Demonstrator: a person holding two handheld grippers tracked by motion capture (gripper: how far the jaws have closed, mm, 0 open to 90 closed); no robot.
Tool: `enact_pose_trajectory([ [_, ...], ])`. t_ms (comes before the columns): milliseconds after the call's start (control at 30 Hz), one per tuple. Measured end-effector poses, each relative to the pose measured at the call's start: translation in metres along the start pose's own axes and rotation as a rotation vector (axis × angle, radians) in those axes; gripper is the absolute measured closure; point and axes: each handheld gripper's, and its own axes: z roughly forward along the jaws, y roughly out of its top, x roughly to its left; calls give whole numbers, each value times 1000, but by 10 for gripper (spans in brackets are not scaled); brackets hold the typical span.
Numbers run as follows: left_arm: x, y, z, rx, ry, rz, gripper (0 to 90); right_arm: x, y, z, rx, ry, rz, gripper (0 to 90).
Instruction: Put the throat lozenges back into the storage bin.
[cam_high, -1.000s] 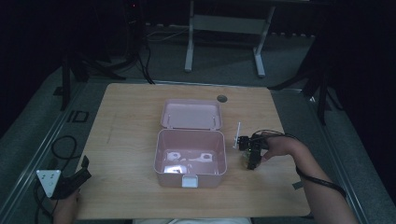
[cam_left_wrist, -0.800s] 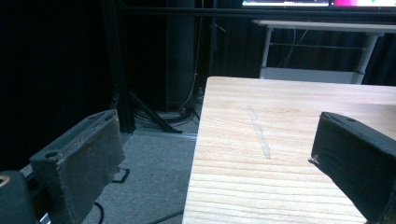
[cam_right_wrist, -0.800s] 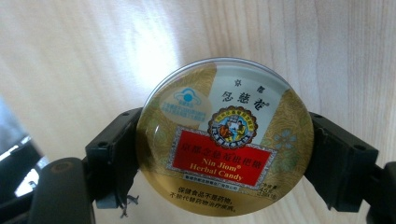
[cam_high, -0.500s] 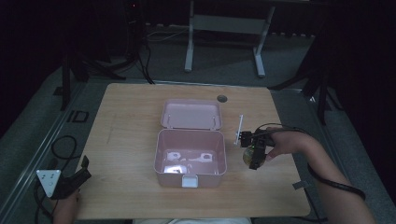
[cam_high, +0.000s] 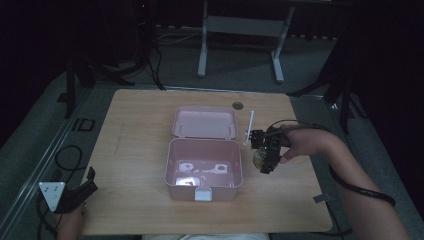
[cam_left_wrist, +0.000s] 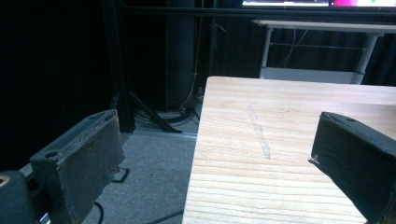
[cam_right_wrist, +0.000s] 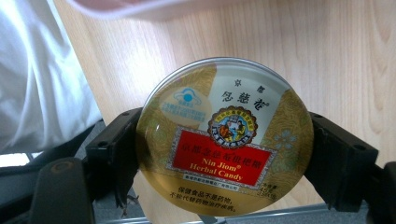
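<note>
Candy tin (cam_right_wrist: 227, 137) label legible close up, pinched by right hand-held gripper (cam_high: 266, 159), left hand-held gripper (cam_left_wrist: 224, 163) spread.

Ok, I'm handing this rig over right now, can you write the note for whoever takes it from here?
Right hand-held gripper: shut on the round Nin Jiom herbal candy tin, one jaw on each side of it, held over the wooden table just to the right of the pink box.
Left hand-held gripper: open, holding nothing, at the table's near left corner.
Pink box: open in the middle of the table, lid laid back behind it.
Done: tin is grasped.
Left, as it looks: probably put the tin in the box, release it, then close the lid.
</note>
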Motion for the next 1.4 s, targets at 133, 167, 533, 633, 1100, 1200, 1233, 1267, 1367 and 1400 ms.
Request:
enact_pose_trajectory([
  [133, 0, 0, 0, 2, -1, 1, 25, 2, 12, -2, -5, 9, -18, 200],
  [167, 0, 0, 0, 2, -1, 1, 25, 2, 15, -2, -6, 10, -23, 200],
  [533, 1, 0, 0, 4, -3, 2, 25, 11, 47, -7, -29, 17, -93, 200],
  [633, 1, 0, 0, 4, -3, 1, 25, 14, 56, -8, -39, 21, -113, 200],
  [1100, 1, 0, 0, 1, -9, -5, 25, 16, 87, 17, -43, 54, -163, 200],
  [1200, 1, 0, 0, 3, -9, -4, 25, 16, 90, 24, -44, 62, -173, 200],
  [1233, 1, 0, 0, 4, -9, -3, 25, 16, 92, 29, -46, 72, -171, 200],
  [1267, 1, 0, 0, 4, -9, -3, 25, 16, 94, 31, -50, 72, -177, 200],
  [1367, 1, 0, 0, 3, -10, -5, 25, 17, 99, 39, -44, 78, -187, 200],
  [1400, 1, 0, 0, 2, -10, -5, 25, 17, 101, 42, -37, 87, -187, 200],
])
